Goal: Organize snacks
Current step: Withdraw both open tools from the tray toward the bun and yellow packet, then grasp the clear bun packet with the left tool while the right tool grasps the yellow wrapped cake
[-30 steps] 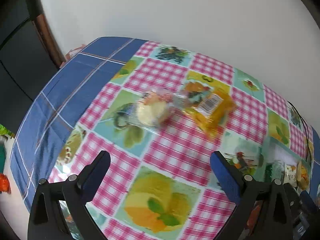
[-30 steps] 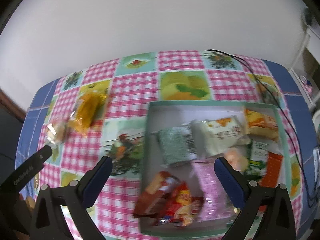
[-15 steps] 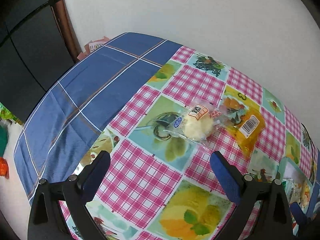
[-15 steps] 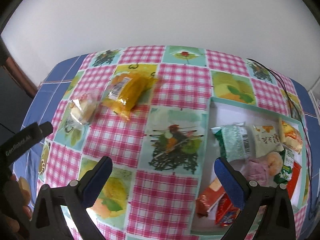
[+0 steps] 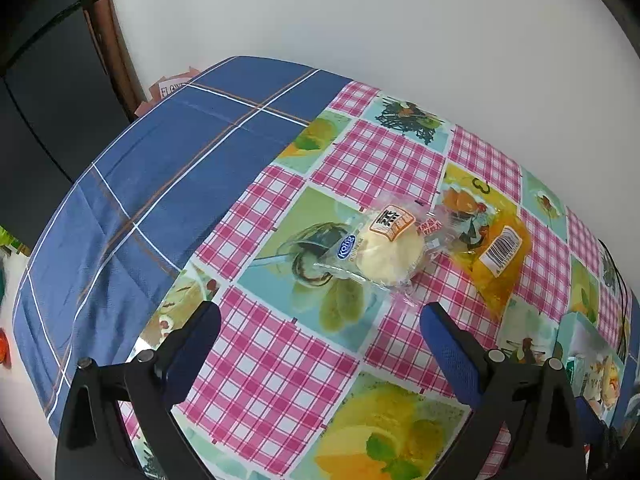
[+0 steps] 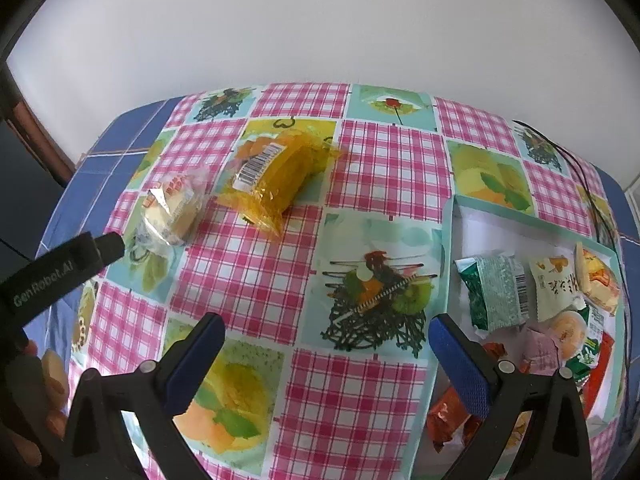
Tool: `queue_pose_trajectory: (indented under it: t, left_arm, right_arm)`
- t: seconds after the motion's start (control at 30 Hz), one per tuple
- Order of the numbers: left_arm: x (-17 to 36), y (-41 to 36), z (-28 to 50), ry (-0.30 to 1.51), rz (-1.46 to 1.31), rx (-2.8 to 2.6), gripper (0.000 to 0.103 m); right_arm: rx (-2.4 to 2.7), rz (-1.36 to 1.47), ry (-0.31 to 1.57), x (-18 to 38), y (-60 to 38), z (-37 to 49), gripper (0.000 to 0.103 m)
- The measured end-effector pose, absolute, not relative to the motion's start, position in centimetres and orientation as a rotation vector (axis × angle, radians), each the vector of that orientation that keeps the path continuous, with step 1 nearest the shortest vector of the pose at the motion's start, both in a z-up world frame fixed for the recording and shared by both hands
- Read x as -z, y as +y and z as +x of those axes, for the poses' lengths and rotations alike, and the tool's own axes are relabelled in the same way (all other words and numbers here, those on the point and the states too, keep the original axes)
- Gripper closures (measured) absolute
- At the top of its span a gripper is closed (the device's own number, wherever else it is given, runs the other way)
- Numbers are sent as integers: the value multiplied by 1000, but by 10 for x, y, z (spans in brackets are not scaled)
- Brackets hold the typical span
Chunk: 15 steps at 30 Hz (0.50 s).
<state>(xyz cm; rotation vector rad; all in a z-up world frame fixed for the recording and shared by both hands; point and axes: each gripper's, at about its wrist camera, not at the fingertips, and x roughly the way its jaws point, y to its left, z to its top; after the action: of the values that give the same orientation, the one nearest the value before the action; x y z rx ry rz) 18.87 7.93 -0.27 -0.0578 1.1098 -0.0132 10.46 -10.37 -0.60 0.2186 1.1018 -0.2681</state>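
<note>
Tablecloth (image 6: 256, 280) pink checks and fruit squares, blue border, white wall (image 6: 320, 32) behind

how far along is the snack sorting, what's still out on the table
Mostly done: several packets already lie in the tray. Nothing is in hand; the left gripper and right gripper are both open. Left out on the tablecloth: the clear-wrapped bun and the yellow packet.

Clear-wrapped bun (image 5: 390, 250) touching yellow pkt (image 5: 494, 254), both flat on cloth; other snacks in tray (image 6: 532, 222).
</note>
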Motion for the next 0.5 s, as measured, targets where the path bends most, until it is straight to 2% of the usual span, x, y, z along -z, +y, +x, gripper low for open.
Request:
queue_pose_trajectory:
  t: [0.2, 0.5]
  left_arm:
    - [6, 82, 190, 1113, -62, 25, 3]
    - [6, 82, 214, 1073, -14, 92, 3]
  right_arm:
    - [270, 214, 1088, 7, -105, 107, 0]
    - [249, 328, 953, -13, -121, 124, 0]
